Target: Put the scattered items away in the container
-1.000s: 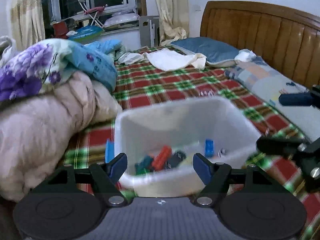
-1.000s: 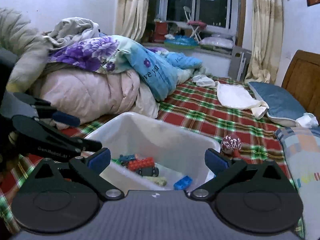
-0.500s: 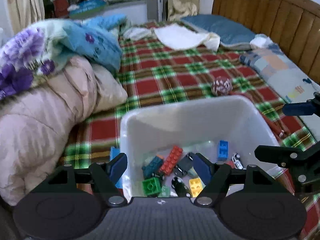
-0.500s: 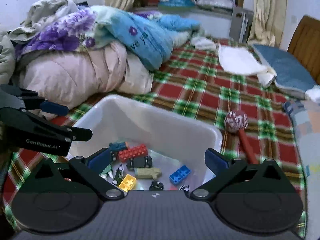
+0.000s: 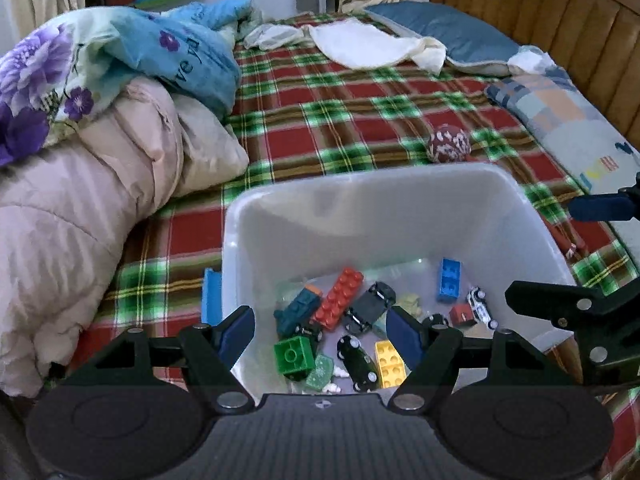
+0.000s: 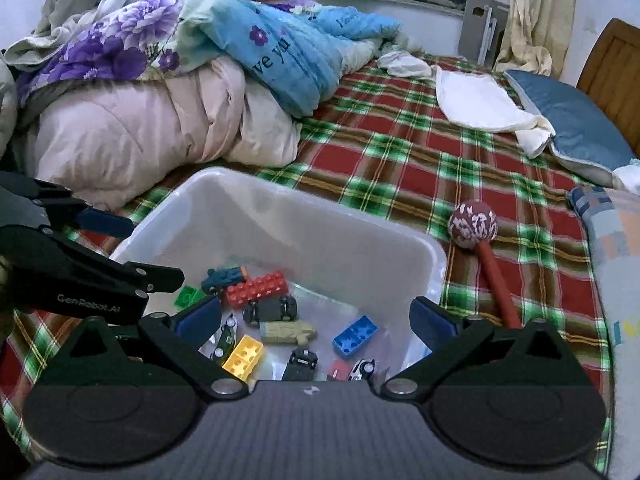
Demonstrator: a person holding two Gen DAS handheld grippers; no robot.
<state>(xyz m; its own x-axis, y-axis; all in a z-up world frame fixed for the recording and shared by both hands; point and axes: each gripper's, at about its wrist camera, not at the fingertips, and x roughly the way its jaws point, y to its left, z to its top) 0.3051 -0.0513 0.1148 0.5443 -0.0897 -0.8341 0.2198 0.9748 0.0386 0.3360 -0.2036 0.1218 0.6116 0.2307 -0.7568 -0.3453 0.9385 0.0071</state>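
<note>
Plaid bed (image 6: 400,168) carries white bin (image 6: 434,276); red maraca (image 6: 474,224) lies just right of it. Left gripper (image 5: 320,328) and right gripper (image 6: 316,316) fingers apart, empty. Maraca probably light, rigid; grip the handle.

Plaid bedcover (image 5: 328,120) in red and green, spread over the whole bed. On the left side, pink quilt (image 5: 80,208) bunched in a big heap, with blue and purple floral blanket (image 6: 224,40) thrown on top. Near the far end, white cloth (image 5: 368,46) lying flat, just beside blue pillow (image 5: 452,36). Along the right edge, checked pastel pillow (image 5: 560,116). Behind it, wooden headboard (image 5: 552,20). Cream curtains (image 6: 536,12) at the far wall.
</note>
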